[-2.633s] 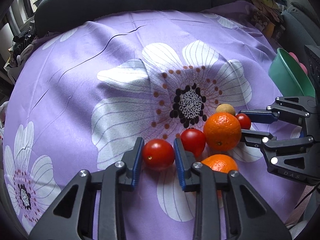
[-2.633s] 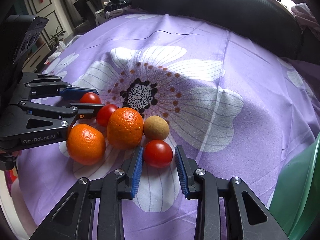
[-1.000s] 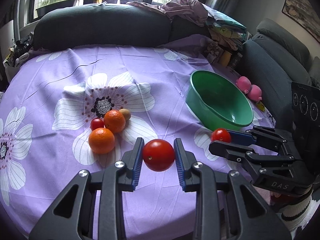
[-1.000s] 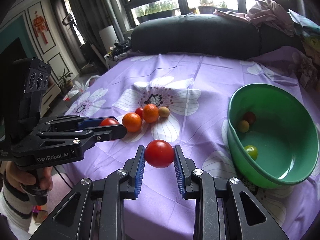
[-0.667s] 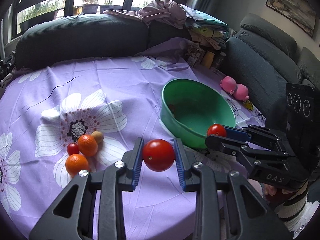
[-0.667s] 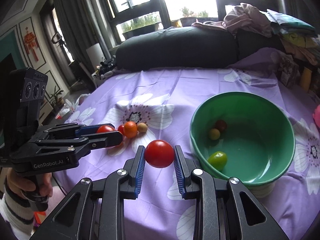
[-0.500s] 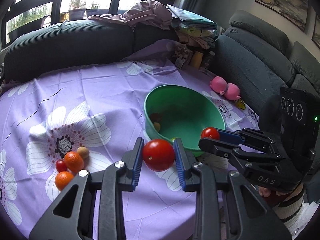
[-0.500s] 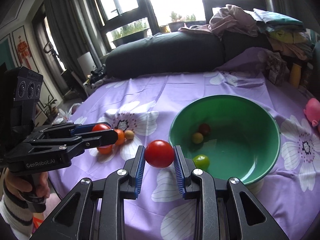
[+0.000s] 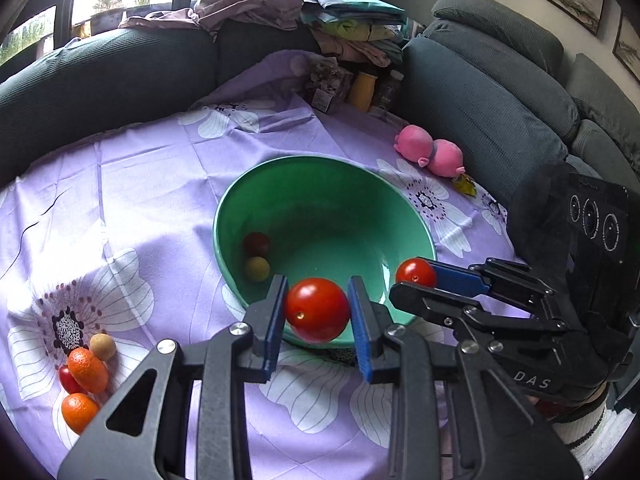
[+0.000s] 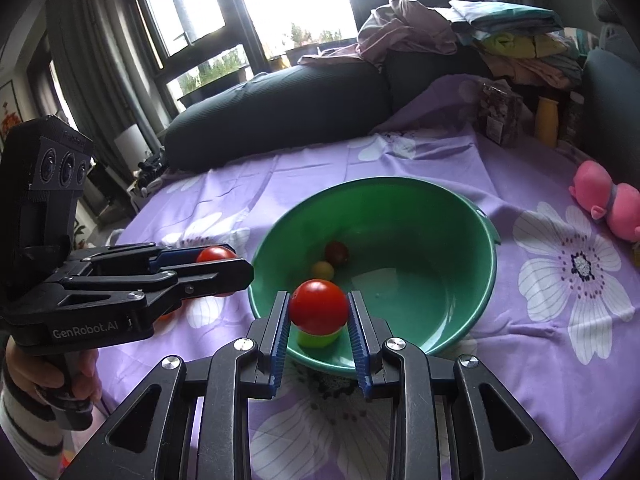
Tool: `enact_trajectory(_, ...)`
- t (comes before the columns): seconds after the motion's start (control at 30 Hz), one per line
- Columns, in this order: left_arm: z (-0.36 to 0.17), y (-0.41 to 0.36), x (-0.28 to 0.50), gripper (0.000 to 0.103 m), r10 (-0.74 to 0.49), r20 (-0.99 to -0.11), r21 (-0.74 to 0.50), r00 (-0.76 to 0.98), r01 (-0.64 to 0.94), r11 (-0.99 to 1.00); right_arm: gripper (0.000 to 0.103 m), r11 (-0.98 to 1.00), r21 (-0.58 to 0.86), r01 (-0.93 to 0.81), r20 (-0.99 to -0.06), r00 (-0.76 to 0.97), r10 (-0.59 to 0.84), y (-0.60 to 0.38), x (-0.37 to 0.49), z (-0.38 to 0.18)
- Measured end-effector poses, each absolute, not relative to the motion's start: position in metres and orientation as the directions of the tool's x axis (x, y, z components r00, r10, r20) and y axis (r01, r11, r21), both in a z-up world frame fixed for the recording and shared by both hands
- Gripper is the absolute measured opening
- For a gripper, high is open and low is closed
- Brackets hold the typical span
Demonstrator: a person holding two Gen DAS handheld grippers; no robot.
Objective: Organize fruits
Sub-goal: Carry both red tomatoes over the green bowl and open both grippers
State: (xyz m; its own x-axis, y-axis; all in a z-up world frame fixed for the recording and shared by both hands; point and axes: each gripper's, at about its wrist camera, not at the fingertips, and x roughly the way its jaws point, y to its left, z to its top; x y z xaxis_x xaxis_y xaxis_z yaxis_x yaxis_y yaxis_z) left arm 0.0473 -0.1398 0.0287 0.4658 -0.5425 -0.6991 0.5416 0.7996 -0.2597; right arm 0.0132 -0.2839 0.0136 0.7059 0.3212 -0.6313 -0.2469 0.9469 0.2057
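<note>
My left gripper [image 9: 317, 310] is shut on a red tomato [image 9: 316, 309] and holds it above the near rim of the green bowl [image 9: 360, 192]. My right gripper [image 10: 319, 313] is shut on a second red tomato [image 10: 318, 305] over the bowl's [image 10: 472, 232] near side. The bowl holds a dark red fruit [image 10: 337, 252], a yellow fruit [image 10: 322, 269] and a green one [image 10: 316, 338]. The right gripper also shows in the left wrist view [image 9: 416, 276], and the left gripper in the right wrist view [image 10: 218, 264].
Two oranges [image 9: 87, 367], a small tomato [image 9: 68, 380] and a tan fruit [image 9: 103, 346] lie on the purple flowered cloth [image 9: 140, 184] at the left. A pink plush toy [image 9: 430, 152] lies behind the bowl. Sofas, jars and folded clothes ring the table.
Both grippers closed on tomatoes from the fruit cluster, lifted them and carried them right, to just over the green bowl.
</note>
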Motion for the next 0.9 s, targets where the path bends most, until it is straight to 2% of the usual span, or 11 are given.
enact_trajectory(0.63, 0.018, -0.154, 0.059, 0.030, -0.516, -0.727, -0.231, 0.453, 0.546, 0.805, 0.030, 0.952, 0.214, -0.220, -0.663, 0.683, 0.306, -0.292, 0.023, 0.002)
enact_trajectory(0.7, 0.020, -0.153, 0.058, 0.034, -0.519, -0.721, -0.234, 0.459, 0.544, 0.806, 0.030, 0.952, 0.216, -0.217, -0.667, 0.679, 0.306, -0.293, 0.023, 0.002)
enact_trajectory(0.77, 0.021, -0.150, 0.058, 0.051, -0.519, -0.715, -0.237, 0.468, 0.537, 0.810, 0.030, 0.953, 0.216, -0.213, -0.668, 0.680, 0.303, -0.293, 0.023, 0.002)
enact_trajectory(0.8, 0.022, -0.148, 0.057, 0.055, -0.517, -0.712, -0.235, 0.476, 0.531, 0.814, 0.030, 0.953, 0.216, -0.212, -0.668, 0.679, 0.303, -0.293, 0.023, 0.003)
enact_trajectory(0.9, 0.026, -0.144, 0.055, 0.057, -0.521, -0.701, -0.242, 0.488, 0.524, 0.817, 0.031, 0.956, 0.206, -0.208, -0.670, 0.682, 0.293, -0.292, 0.021, 0.004)
